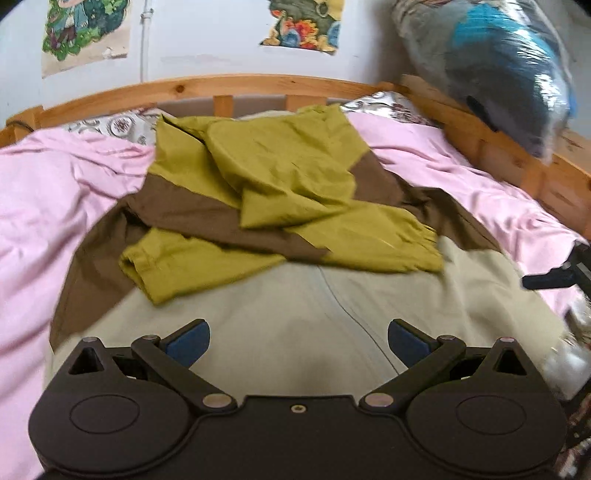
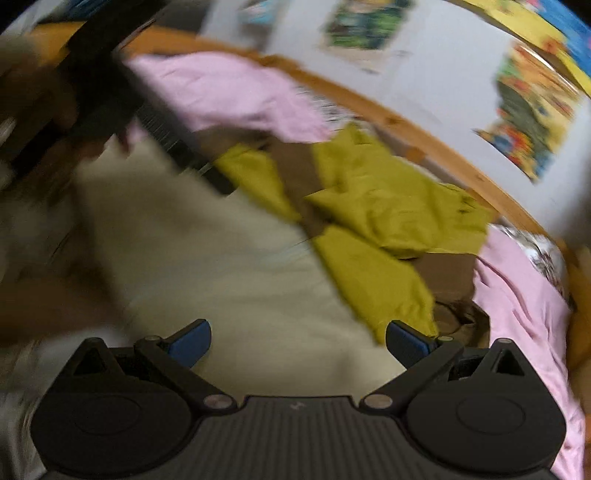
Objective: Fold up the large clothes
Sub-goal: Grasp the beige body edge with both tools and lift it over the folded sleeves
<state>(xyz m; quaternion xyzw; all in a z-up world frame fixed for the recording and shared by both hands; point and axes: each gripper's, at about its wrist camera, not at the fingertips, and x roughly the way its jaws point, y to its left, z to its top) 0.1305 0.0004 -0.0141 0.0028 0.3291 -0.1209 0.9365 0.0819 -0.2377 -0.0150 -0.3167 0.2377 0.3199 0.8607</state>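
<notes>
A large jacket in olive-yellow, brown and beige lies spread on a bed with a pink sheet. Both olive sleeves are folded across its middle. My left gripper is open and empty, just above the beige lower part. My right gripper is open and empty over the beige part, with the olive sleeve just ahead to the right. The right wrist view is blurred. The right gripper shows at the right edge of the left wrist view. The left gripper shows dark and blurred at upper left of the right wrist view.
A wooden bed rail runs along the far side and the right. A plastic-wrapped bundle rests on the right rail. Patterned pillows lie at the head. Posters hang on the wall.
</notes>
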